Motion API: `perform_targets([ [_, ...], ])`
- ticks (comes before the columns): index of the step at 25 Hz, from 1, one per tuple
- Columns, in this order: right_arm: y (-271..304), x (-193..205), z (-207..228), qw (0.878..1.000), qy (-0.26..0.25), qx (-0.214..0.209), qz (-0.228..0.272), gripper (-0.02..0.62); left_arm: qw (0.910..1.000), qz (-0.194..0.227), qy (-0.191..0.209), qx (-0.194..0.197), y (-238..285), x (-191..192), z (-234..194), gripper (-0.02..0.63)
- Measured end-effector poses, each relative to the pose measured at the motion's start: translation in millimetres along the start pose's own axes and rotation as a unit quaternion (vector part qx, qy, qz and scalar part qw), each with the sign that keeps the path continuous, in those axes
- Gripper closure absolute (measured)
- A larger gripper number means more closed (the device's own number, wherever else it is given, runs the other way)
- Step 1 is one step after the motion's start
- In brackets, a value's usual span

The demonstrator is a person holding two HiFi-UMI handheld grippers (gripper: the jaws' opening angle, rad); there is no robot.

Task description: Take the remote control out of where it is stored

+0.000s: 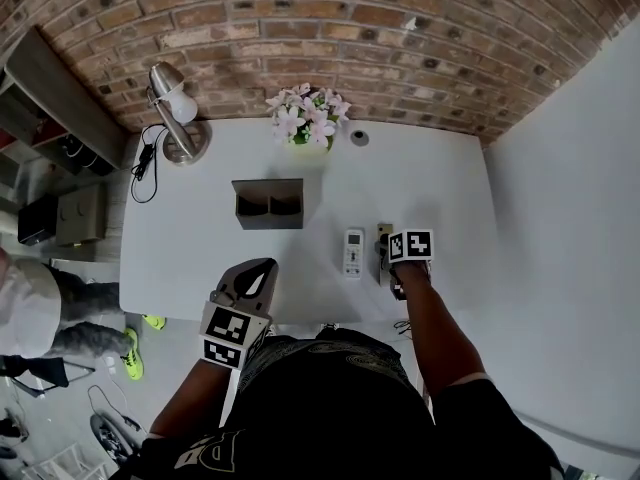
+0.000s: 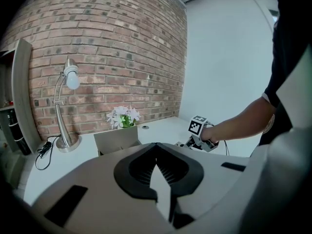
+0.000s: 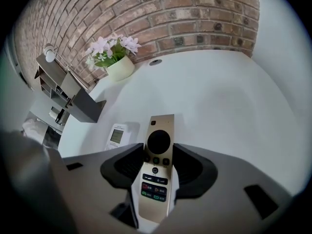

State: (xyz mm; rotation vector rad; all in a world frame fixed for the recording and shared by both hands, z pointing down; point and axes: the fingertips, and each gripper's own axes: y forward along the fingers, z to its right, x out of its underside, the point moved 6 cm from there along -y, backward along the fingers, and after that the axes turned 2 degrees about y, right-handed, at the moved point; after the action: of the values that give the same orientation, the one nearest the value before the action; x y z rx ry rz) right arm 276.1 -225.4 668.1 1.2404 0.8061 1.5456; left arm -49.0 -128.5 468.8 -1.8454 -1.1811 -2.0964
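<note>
Right now the gold remote [image 3: 155,189] is out of the grey holder [image 1: 268,204] and sits between the jaws of the right gripper [image 3: 159,150], which clamp its long sides. Its long axis runs along the jaws, button face up, with the round-pad end aimed down at the white table [image 1: 440,188] and towards the brick wall [image 1: 350,28]. A white remote [image 1: 353,252] lies just beside it. The left gripper [image 2: 156,147] hangs at the near table edge, jaw tips together on nothing. A lamp [image 1: 175,108] and flowers [image 1: 305,116] stand by the wall.
</note>
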Motion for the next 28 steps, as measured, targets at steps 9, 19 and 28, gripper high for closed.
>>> perform_targets([
  [9, 4, -2, 6, 1.0, 0.007, -0.004, 0.022, 0.399, 1.0, -0.001, -0.005, -0.006, -2, 1, -4, 0.6],
  [19, -21, 1, 2, 0.997, 0.005, 0.024, 0.079, 0.399, 0.9998, 0.001, 0.002, 0.021, -11, 4, -9, 0.601],
  [28, -61, 5, -34, 0.987, 0.008, 0.005, 0.163, 0.399, 0.9992, 0.008, 0.012, 0.038, -23, 5, -20, 0.6],
])
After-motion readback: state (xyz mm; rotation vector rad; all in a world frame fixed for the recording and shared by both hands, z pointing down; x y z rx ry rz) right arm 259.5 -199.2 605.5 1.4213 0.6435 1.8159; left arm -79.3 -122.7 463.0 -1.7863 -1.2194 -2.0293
